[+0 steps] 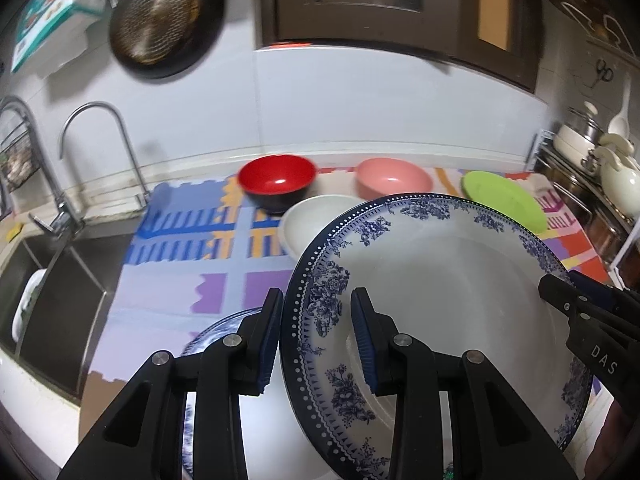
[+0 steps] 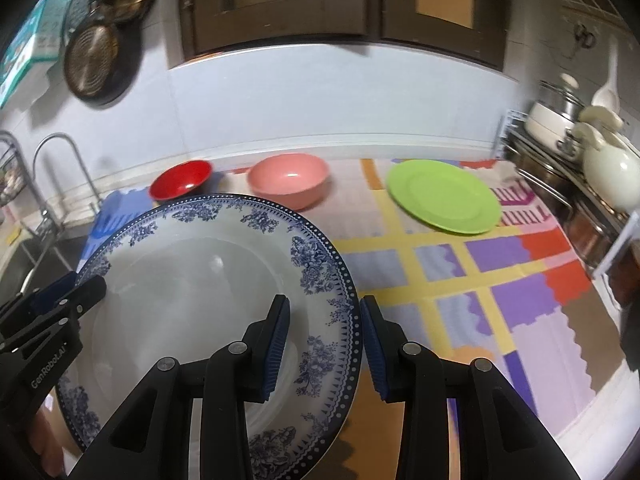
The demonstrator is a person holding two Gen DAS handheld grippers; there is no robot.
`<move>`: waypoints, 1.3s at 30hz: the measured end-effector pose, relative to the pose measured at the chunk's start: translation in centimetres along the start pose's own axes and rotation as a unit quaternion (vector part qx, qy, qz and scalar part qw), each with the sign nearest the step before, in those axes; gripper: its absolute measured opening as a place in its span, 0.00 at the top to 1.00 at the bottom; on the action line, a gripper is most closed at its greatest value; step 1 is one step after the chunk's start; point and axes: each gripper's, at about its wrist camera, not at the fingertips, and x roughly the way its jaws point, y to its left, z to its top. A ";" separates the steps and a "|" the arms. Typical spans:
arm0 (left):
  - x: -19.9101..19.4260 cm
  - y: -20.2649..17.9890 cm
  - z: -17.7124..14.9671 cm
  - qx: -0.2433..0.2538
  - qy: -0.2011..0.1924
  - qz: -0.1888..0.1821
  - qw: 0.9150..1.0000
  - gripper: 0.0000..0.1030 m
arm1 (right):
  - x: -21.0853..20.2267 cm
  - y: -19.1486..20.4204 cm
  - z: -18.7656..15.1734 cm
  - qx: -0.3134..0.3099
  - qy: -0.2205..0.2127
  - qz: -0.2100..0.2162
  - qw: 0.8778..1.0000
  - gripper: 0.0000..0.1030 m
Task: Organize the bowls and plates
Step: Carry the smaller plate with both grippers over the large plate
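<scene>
A large white plate with a blue floral rim (image 1: 440,280) (image 2: 180,280) hangs tilted above the counter, gripped from both sides. My left gripper (image 1: 316,308) is shut on its left rim, one finger inside and one outside. My right gripper (image 2: 324,312) is shut on its right rim the same way. Each gripper shows in the other's view: the right gripper (image 1: 560,300) and the left gripper (image 2: 80,292). A second blue-rimmed plate (image 1: 216,336) lies below at the front left. Behind stand a red bowl (image 1: 276,178) (image 2: 182,180), a pink bowl (image 1: 392,180) (image 2: 288,180), a white bowl (image 1: 316,220) and a green plate (image 1: 504,200) (image 2: 444,196).
A colourful patterned mat (image 2: 500,280) covers the counter. A steel sink (image 1: 60,272) with a curved faucet (image 1: 120,132) lies to the left. A wire rack (image 2: 560,184) with pots and a cream kettle (image 2: 608,176) stands at the right. Pans hang on the wall, below dark cabinets.
</scene>
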 end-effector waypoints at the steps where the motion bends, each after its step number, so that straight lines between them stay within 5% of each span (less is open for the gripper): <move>1: -0.1 0.4 -0.1 -0.003 0.001 0.003 1.000 0.66 | 0.1 0.6 0.0 -0.004 0.001 0.004 1.000 0.64; 22: 0.0 9.6 -4.4 -0.069 0.047 0.082 0.993 0.66 | 3.5 9.8 -1.5 -0.074 0.050 0.078 0.993 0.64; 39: 3.3 11.2 -7.2 -0.082 0.106 0.093 0.987 0.66 | 7.7 11.5 -3.9 -0.088 0.111 0.084 0.986 0.64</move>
